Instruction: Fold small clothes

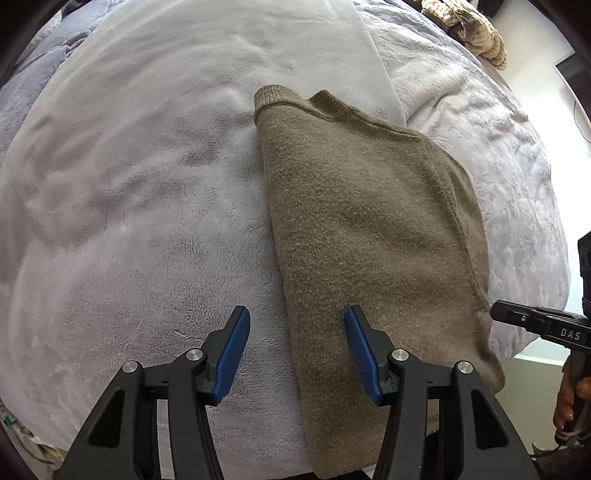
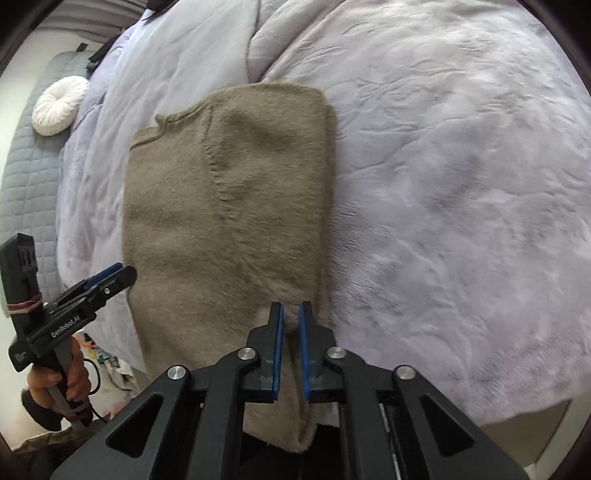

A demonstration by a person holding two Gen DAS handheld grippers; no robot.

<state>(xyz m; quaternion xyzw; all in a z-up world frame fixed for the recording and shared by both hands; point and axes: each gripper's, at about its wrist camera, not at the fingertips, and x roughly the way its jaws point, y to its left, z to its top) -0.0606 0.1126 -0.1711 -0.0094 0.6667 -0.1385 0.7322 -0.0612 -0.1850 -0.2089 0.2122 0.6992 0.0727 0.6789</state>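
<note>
An olive-brown knit sweater [image 1: 373, 229] lies folded into a long flat panel on the lilac plush blanket [image 1: 129, 221], with its ribbed collar at the far end. My left gripper [image 1: 295, 310] hovers open over the sweater's near left edge, with nothing between its blue pads [image 1: 231, 354]. The sweater [image 2: 229, 206] also fills the middle of the right wrist view. There my right gripper [image 2: 291, 308] stands over its near right corner, its pads closed to a narrow slit and pinching no fabric. The right gripper [image 1: 495, 308] also shows beside the sweater's right edge.
A striped beige garment [image 1: 476, 33] lies at the blanket's far right. A round white cushion [image 2: 59, 105] rests on a grey quilted cover [image 2: 26, 184] at the left. A person's hand [image 2: 70, 373] grips the left tool's handle. The bed's near edge runs under both grippers.
</note>
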